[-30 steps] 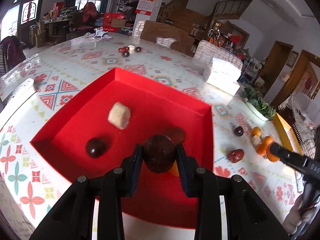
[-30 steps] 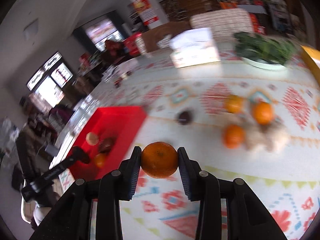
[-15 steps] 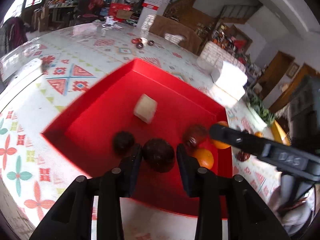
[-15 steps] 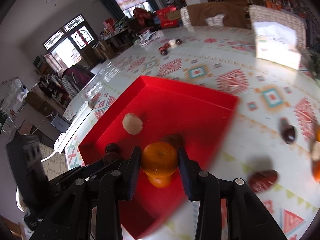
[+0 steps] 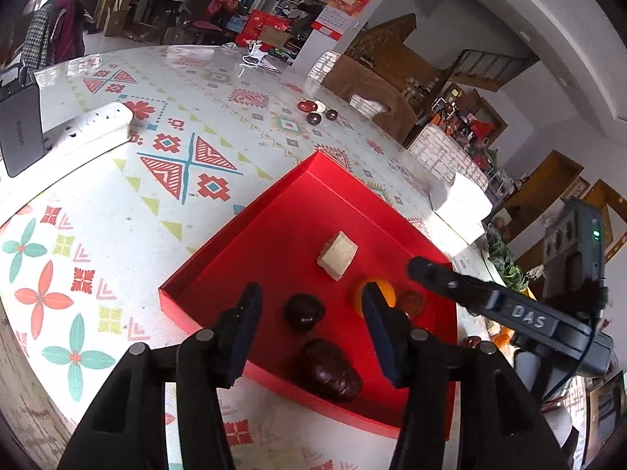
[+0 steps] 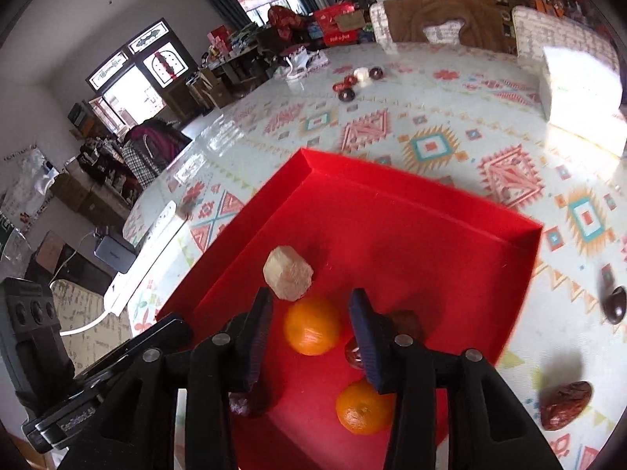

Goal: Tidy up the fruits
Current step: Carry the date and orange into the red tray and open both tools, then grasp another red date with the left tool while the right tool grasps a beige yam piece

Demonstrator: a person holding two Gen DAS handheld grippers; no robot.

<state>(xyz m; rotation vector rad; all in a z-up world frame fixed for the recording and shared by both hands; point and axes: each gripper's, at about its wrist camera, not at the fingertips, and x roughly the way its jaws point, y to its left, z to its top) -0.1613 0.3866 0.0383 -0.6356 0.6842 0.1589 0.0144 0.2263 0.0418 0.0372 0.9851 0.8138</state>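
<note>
A red tray (image 5: 243,243) (image 6: 411,203) lies on the patterned table. My left gripper (image 5: 311,327) is open above its near edge; a dark wrinkled fruit (image 5: 331,368) lies free below it, beside a small dark round fruit (image 5: 303,311). A pale cube (image 5: 337,254) (image 6: 288,272) sits further in. My right gripper (image 6: 309,329) is open above the tray; an orange (image 6: 311,325) lies free between its fingers, and a second orange (image 6: 362,407) is nearer. A brown fruit (image 6: 407,323) lies by the right finger.
A dried red date (image 6: 564,399) and a dark fruit (image 6: 613,303) lie on the table right of the tray. Several small fruits (image 5: 317,111) sit far back. A white tissue box (image 6: 580,94) and a white power strip (image 5: 90,127) flank the tray.
Both grippers have opened. The left let the dark wrinkled fruit drop into the tray and pulled back; the right released its orange inside the tray.
</note>
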